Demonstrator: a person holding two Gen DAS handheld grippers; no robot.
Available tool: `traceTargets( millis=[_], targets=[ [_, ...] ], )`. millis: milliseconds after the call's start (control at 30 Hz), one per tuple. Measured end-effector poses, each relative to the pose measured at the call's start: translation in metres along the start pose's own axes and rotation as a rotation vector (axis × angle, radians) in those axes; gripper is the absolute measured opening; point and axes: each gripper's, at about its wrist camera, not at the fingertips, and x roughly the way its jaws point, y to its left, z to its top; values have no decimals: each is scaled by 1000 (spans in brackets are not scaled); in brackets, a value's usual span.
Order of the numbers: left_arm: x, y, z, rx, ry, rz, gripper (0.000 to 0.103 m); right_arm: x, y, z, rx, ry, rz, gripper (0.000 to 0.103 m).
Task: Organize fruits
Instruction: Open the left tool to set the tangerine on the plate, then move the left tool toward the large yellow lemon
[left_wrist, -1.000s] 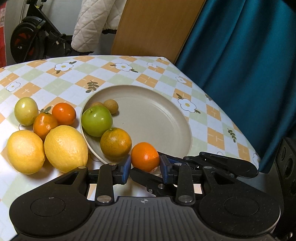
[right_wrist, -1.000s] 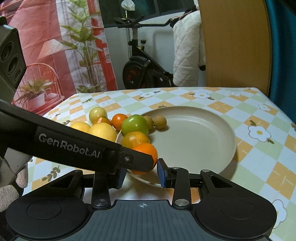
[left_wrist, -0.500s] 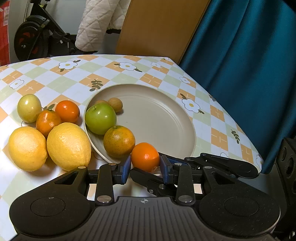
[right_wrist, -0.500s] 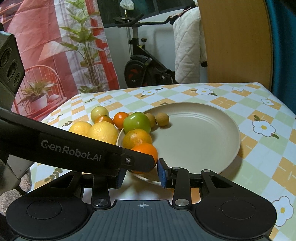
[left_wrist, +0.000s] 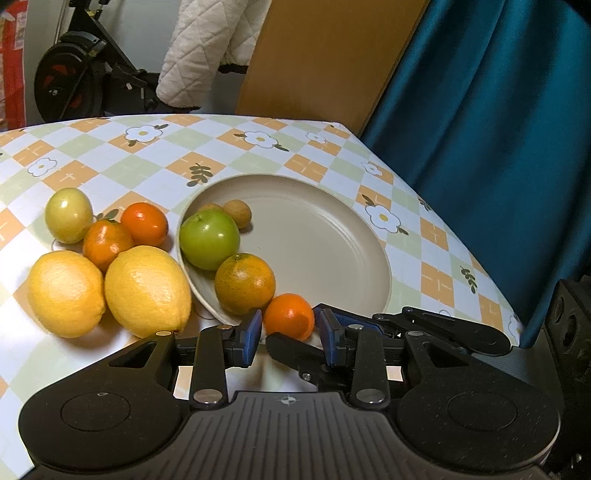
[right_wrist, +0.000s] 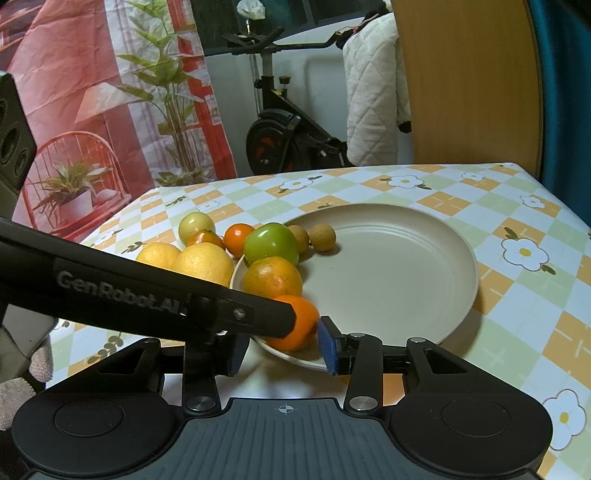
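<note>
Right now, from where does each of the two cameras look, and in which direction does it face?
Left wrist: sits on the left gripper, facing across the table toward the teal curtain; its own open fingers flank the small orange, and the right gripper's fingers show below.
Right wrist: sits on the right gripper, facing the exercise bike; its fingers show, with the left gripper's finger crossing.
Shared: the small orange, the plate, the green apple.
</note>
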Motion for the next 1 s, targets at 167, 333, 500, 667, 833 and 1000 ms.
traceTargets(
  millis=[167,333,500,667,833,1000],
  targets=[
    [-19,11,-4,-41,-48,5,36,-3,2,1,-11,-21,-1,38],
    [-42,27,-6,-73,-101,42,36,-10,3,3,-21,-65,6,38],
    [-58,39,-2,-91,-150,84,36,-13,5,5,-31,-88,19,39],
    [-65,48,-2,-111,-169,101,36,-15,11,6,-53,-103,33,39],
    [-71,57,-2,-127,-193,119,36,-14,17,7,-72,-98,38,39],
    [-80,73,2,-151,-220,149,37,-12,27,10,-107,-88,53,39]
  ],
)
